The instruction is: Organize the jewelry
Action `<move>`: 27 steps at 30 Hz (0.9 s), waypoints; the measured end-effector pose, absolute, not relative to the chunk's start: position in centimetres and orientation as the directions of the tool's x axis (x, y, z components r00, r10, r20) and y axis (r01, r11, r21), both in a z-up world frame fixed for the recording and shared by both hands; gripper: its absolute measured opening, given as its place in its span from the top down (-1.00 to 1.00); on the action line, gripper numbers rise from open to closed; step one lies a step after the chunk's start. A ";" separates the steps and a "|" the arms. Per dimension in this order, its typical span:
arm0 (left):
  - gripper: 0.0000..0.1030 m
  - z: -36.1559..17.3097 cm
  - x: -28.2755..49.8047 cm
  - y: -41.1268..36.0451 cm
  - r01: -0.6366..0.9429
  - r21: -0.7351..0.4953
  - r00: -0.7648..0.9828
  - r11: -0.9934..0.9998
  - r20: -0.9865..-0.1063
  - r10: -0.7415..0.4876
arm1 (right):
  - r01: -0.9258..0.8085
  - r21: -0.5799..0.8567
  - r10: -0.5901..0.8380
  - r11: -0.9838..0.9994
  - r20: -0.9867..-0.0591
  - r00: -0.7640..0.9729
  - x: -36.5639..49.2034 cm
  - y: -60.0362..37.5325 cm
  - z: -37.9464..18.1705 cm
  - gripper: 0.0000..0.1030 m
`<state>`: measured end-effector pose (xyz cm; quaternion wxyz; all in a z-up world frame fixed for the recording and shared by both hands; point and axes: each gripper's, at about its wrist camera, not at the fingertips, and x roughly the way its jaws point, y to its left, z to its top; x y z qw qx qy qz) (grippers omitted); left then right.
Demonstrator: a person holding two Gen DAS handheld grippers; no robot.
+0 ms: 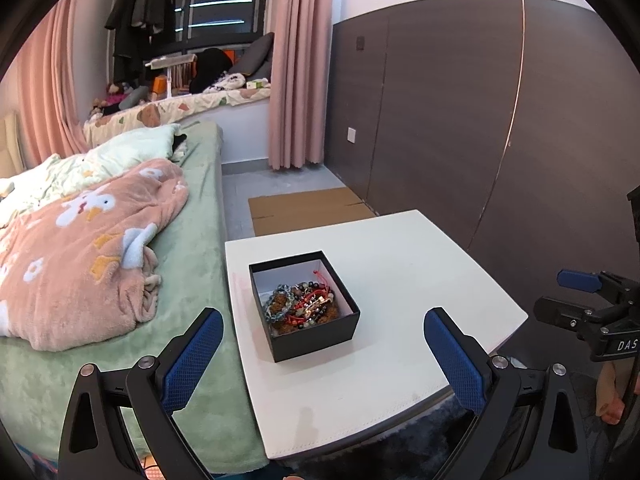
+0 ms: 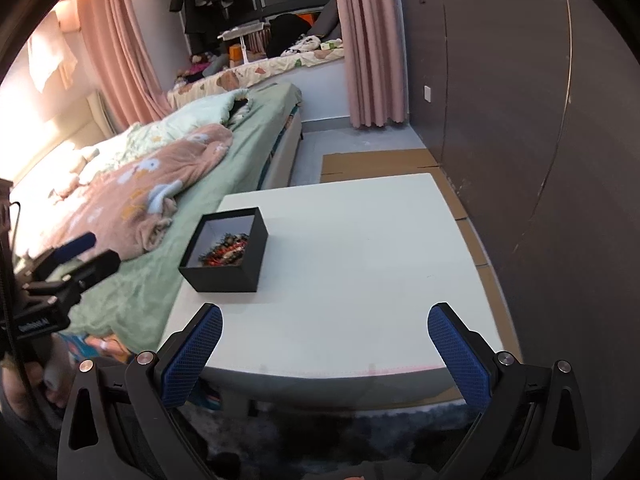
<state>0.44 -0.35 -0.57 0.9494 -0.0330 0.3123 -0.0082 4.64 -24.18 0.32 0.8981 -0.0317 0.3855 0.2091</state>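
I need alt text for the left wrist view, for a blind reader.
An open black box holding tangled bead bracelets sits on a white table beside a bed. The left gripper is open before it, holding nothing.

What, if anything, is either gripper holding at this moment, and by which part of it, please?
Nothing is held. The left gripper and the right gripper are both open with nothing between their fingers; the jewelry lies in the black box on the white table.
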 end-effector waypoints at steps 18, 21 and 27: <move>-0.95 -0.7 0.6 -0.5 0.008 -0.099 0.802 0.995 -0.593 -0.066 | -0.392 0.174 0.402 0.903 -0.666 0.629 4.2 -26.3 1.0 -1.00; -0.95 -0.9 1.0 -0.6 0.009 -0.098 0.792 0.995 -0.607 -0.067 | -0.385 0.182 0.401 0.905 -0.670 0.625 4.2 -26.4 1.1 -1.00; -0.95 -1.1 1.4 -0.6 0.015 -0.106 0.778 0.994 -0.623 -0.078 | -0.376 0.183 0.394 0.908 -0.672 0.626 4.2 -26.8 1.2 -1.00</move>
